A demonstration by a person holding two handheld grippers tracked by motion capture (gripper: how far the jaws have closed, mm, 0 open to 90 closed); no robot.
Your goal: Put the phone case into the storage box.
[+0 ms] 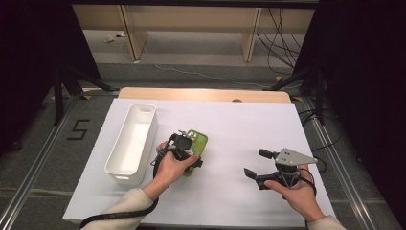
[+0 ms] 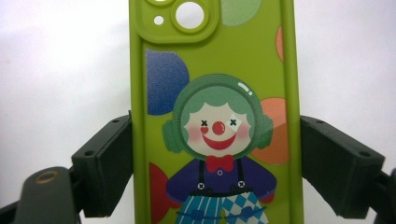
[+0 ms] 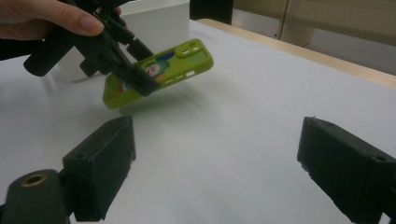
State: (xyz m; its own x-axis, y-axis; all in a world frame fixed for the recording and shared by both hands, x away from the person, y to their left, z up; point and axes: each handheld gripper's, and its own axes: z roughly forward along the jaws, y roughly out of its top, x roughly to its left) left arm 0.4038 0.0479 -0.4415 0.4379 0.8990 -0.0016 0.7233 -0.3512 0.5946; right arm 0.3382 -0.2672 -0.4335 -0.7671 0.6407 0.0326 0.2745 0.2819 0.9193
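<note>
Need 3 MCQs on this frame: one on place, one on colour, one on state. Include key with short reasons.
1. Where is the white bin relative to the phone case in the high view?
A. left of it
B. right of it
C. on top of it

2. What is the case's main colour?
A. red
B. green
C. black

3. What is the state of the right gripper?
A. shut on the case
B. shut on the bin
C. open, holding nothing

Key:
1 A, the bin sits at the left side of the white sheet.
2 B, lime green with a clown print.
3 C, its jaws stand apart over bare sheet; the left gripper holds the case raised.
</note>
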